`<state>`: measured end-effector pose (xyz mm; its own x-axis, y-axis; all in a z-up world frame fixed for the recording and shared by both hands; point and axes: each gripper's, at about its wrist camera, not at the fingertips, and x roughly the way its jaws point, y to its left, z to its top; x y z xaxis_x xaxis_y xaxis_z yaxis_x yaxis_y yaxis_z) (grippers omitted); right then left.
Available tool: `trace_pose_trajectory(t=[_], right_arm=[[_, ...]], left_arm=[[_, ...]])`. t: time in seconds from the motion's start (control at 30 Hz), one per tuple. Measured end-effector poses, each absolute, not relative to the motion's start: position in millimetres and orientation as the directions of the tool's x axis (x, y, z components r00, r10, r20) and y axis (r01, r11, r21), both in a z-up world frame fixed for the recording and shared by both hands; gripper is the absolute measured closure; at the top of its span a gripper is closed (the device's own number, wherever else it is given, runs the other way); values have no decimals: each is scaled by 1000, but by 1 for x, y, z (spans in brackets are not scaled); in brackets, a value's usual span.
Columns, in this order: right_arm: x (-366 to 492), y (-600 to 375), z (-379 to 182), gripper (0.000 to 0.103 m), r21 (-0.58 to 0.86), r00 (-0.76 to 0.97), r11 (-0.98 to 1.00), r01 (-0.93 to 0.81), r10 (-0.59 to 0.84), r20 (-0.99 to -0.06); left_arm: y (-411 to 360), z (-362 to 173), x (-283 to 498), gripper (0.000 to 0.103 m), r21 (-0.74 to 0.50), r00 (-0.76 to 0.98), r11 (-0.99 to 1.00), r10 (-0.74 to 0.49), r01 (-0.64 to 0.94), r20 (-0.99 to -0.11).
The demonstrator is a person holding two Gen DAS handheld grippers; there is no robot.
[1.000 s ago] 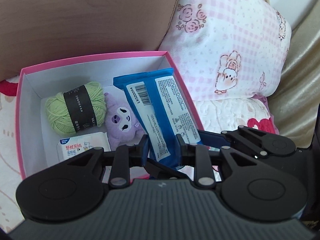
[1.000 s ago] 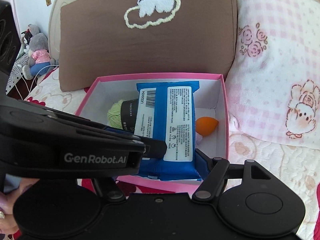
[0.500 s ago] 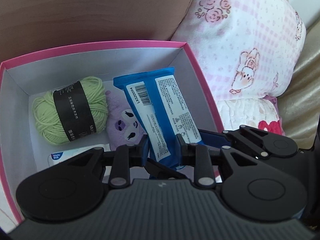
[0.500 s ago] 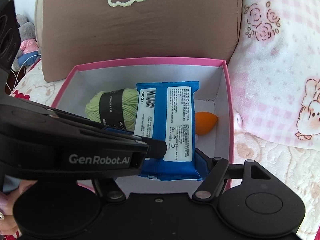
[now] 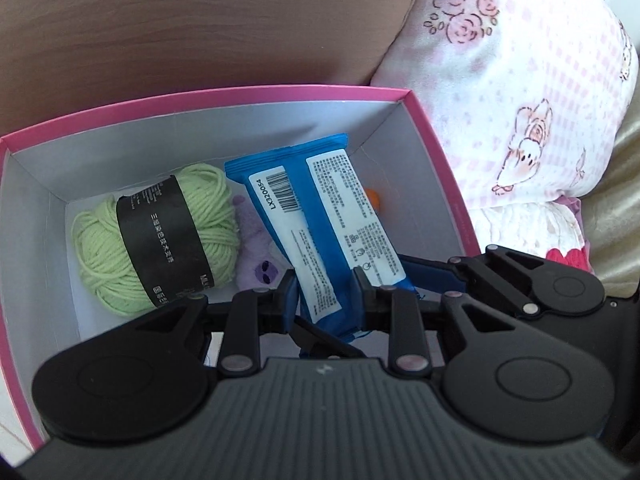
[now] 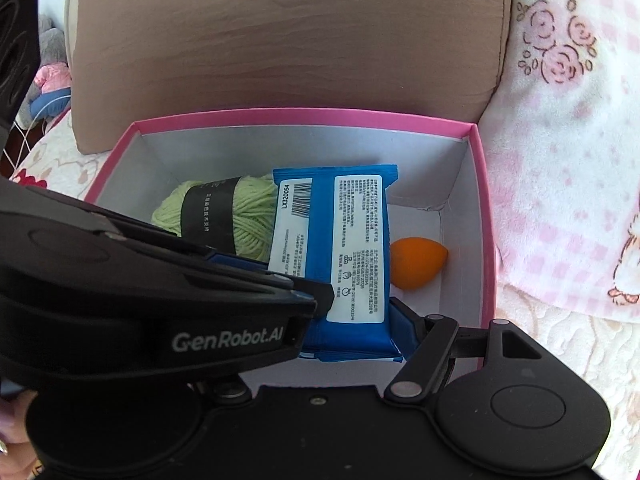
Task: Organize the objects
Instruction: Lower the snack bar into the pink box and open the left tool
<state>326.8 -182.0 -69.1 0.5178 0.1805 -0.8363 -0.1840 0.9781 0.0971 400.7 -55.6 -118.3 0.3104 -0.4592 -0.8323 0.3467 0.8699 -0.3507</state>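
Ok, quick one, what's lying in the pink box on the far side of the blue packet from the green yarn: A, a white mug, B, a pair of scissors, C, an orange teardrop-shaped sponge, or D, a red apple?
C: in the right wrist view an orange teardrop-shaped sponge lies on the pink box floor right of the blue packet, with the green yarn on the packet's left.

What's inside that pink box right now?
In the pink box: green yarn, a purple plush toy and an orange sponge. The blue packet, held above them, hides part of the toy and floor.
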Motion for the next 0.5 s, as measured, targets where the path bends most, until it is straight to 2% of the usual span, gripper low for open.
trace_pose_trajectory(t=[0.5], right_arm=[[337,-182,-86,28,121,489,978,-172,192,-851]], left_arm=[[-58,-136,404,79,-311,309,892,-413,329,-857]])
